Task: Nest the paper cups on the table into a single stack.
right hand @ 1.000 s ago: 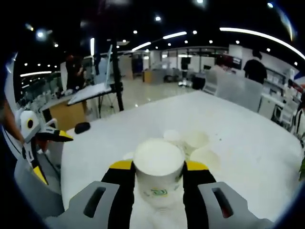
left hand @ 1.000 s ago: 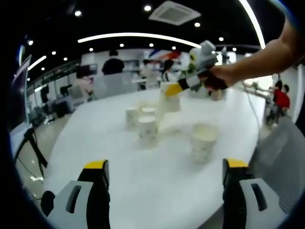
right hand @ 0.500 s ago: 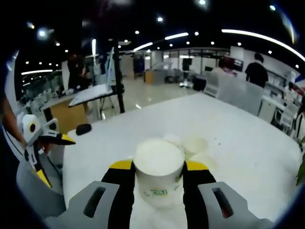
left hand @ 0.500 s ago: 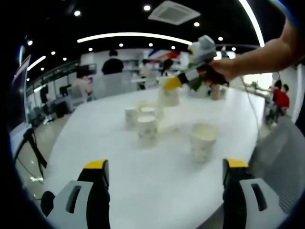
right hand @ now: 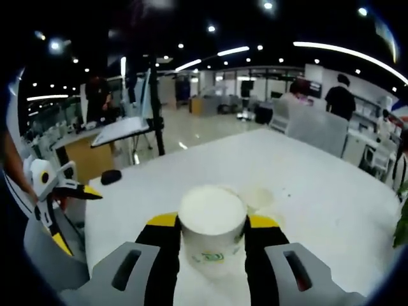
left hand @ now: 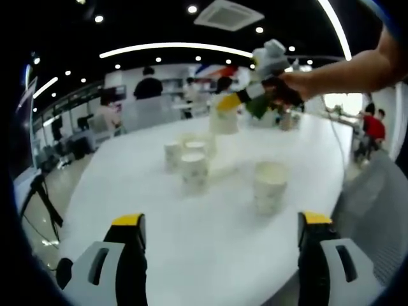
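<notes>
My right tool is clamped on a white paper cup, its yellow-tipped jaws pressing the cup's sides while the open mouth faces up toward the camera. In the left gripper view I see that same tool held up over the far side of the round white worktop, with the cup in it hanging above the others, clear of the surface. My left tool has its jaws wide apart with nothing between them, low at the near edge of the worktop. On the worktop ahead of it a single cup stands upright on the right, apart from the rest. Further left and back a small cluster of cups stands close together; the nearest of these is upright, and the ones behind it are blurred so I cannot count them surely. In the right gripper view, just past the held cup, another cup mouth shows on the worktop, and my left tool comes in at the left edge. Beyond the worktop people stand in an open office.
</notes>
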